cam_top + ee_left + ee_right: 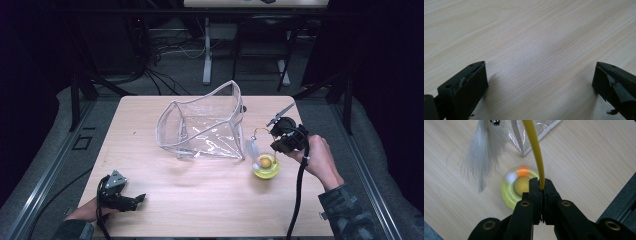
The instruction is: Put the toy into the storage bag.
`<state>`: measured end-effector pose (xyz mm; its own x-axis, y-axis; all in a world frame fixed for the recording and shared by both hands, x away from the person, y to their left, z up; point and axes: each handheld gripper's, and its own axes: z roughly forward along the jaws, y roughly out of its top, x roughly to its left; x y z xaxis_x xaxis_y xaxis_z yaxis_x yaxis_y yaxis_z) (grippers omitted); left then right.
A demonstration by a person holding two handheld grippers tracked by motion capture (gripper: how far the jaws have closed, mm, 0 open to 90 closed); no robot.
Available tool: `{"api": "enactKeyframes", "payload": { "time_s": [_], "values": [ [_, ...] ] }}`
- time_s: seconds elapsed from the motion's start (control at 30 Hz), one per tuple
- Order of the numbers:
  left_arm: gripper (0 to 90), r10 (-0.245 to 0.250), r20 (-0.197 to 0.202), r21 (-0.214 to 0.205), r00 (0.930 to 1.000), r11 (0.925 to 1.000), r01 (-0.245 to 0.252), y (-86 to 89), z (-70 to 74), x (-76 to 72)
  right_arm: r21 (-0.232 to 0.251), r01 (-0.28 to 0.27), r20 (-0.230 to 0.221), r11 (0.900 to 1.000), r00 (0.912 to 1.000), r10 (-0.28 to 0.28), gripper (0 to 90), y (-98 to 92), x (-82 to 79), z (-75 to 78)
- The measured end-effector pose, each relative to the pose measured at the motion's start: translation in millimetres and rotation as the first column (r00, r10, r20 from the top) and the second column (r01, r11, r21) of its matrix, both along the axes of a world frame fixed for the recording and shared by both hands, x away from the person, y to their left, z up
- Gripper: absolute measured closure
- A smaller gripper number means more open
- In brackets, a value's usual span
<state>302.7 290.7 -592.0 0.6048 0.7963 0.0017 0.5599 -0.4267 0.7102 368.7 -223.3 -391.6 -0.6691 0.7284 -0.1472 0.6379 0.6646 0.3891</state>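
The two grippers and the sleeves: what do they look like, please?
Both the left gripper and the right gripper are black with two blocky jaws. A grey three-cornered plate tops the left one. A black cable trails from the right one. The sleeves are dark and patterned.

Yellow wand (pixel 537 150) in closed right gripper (pixel 541 188)

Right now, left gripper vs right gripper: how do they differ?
The left gripper has its jaws wide apart with only bare table between them; the right gripper is shut on the yellow wand of a cat toy. The left rests low at the table's near edge; the right is raised above the round yellow base. Both are black and hand-held.
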Motion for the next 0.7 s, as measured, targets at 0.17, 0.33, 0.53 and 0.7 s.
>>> {"api": "enactKeyframes", "payload": {
  "time_s": [0.17, 0.33, 0.53, 0.7],
  "values": [
    [0.0, 0.001, 0.000, -0.002, 1.0000, 1.0000, -0.001, -0.1, -0.1, 0.0, -0.001, 0.014, -0.001, 0.9999, 0.9999, -0.014, 87.8, -5.1, 5.9, 2.9],
    [0.1, 0.001, 0.000, -0.001, 1.0000, 1.0000, -0.001, -0.1, -0.1, 0.0, -0.007, 0.025, -0.006, 0.9997, 0.9997, -0.025, 87.8, -7.4, 11.9, 4.6],
    [0.1, 0.002, 0.001, 0.000, 1.0000, 1.0000, -0.002, -0.1, 0.0, -0.1, -0.006, 0.037, 0.002, 0.9993, 0.9993, -0.037, 87.8, -9.0, 17.5, 7.8],
    [0.1, 0.002, 0.001, 0.000, 1.0000, 1.0000, -0.002, -0.1, 0.0, -0.1, 0.001, 0.060, -0.002, 0.9982, 0.9982, -0.060, 87.8, -12.2, 30.5, 12.0]
  ]
}}
